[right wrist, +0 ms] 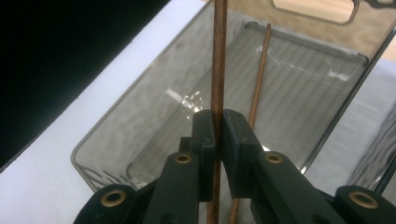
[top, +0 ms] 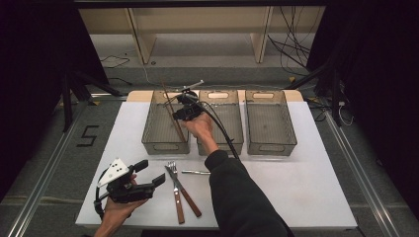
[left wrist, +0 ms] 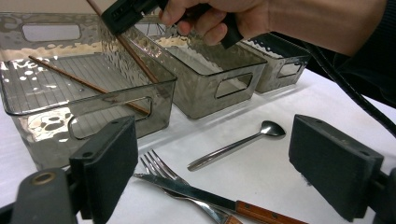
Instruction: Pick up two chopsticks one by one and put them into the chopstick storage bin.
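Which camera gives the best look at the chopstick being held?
The right gripper view: the held chopstick stands sharp and close, pinched in the right tongs. The high view shows it as a thin line; the left gripper view catches part.

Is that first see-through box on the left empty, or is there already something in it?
Not empty. The left box already has one chopstick lying on its floor, and the right claw holds a second chopstick over it.

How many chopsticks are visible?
2. One chopstick is held in the right gripper above the left bin; the other chopstick lies inside that bin.
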Available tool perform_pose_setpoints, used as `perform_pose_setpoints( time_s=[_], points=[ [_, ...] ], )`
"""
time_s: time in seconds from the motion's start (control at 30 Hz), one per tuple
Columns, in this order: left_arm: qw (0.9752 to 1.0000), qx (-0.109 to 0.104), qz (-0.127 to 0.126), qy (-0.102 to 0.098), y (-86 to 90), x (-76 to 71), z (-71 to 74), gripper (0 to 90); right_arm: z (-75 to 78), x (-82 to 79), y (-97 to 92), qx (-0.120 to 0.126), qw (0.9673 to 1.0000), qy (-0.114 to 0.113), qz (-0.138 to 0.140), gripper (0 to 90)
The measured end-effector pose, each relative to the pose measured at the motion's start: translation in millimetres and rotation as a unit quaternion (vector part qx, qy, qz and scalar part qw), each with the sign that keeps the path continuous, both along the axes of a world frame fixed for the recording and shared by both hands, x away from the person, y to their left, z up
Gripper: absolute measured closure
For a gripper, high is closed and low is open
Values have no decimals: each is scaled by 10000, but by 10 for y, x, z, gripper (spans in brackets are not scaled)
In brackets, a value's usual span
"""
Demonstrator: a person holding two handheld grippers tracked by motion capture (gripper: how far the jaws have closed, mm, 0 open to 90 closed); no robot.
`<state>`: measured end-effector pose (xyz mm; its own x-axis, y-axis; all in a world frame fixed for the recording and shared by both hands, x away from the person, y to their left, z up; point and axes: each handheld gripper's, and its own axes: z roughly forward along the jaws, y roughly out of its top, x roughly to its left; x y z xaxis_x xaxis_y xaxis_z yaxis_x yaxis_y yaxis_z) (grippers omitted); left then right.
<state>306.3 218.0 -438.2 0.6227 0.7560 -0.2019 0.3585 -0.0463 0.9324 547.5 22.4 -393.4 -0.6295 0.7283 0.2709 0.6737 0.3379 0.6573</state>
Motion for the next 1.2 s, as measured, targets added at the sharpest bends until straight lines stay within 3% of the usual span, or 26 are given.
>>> perform_pose_setpoints(
  time_s=[0.13,0.3,0.67,1.2],
  points=[
    [10000,-4,5,6,-1,0,-1,151,-9,-6,3,-40,9999,60,-76,692],
    [10000,5,1,7,1,1,-2,151,61,-21,-47,28,9999,53,-82,613],
    [10000,13,26,4,-2,2,-4,151,264,-216,-218,111,9997,-209,105,433],
    [10000,32,41,21,-2,6,-8,151,367,-636,-577,27,9978,-592,286,327]
  ],
)
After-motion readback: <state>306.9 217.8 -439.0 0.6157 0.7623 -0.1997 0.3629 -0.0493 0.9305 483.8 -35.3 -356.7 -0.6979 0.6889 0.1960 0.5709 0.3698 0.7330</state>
